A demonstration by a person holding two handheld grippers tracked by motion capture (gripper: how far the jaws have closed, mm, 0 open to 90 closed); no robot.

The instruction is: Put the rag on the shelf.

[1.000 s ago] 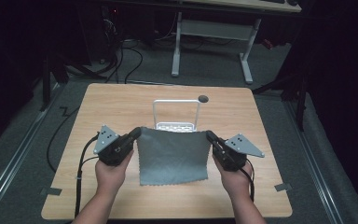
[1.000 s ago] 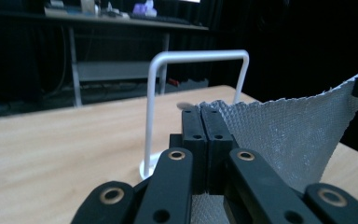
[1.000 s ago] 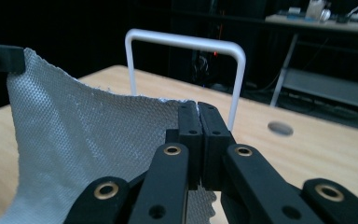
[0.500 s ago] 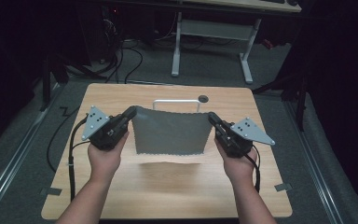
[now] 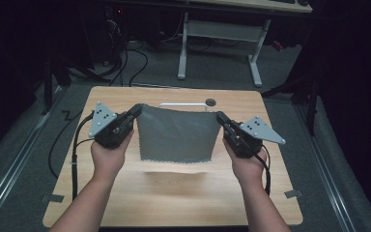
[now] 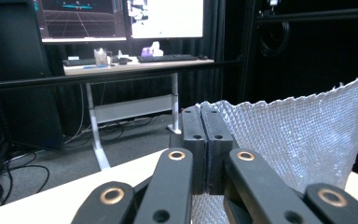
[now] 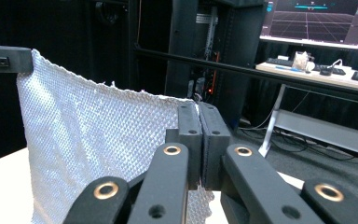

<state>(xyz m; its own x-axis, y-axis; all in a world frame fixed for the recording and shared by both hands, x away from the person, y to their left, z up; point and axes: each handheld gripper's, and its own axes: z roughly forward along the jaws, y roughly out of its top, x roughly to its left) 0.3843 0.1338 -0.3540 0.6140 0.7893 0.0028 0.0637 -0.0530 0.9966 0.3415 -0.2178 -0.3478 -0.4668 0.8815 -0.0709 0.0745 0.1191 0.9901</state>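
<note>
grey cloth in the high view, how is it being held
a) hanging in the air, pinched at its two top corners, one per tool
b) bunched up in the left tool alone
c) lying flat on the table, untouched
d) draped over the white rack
a: the grey cloth hangs spread above the table, its top corners pinched by the left tool and the right tool, with its shadow on the wood below.

Lab: dark curtained room, monitors, keyboard desk, floor cables.
</note>
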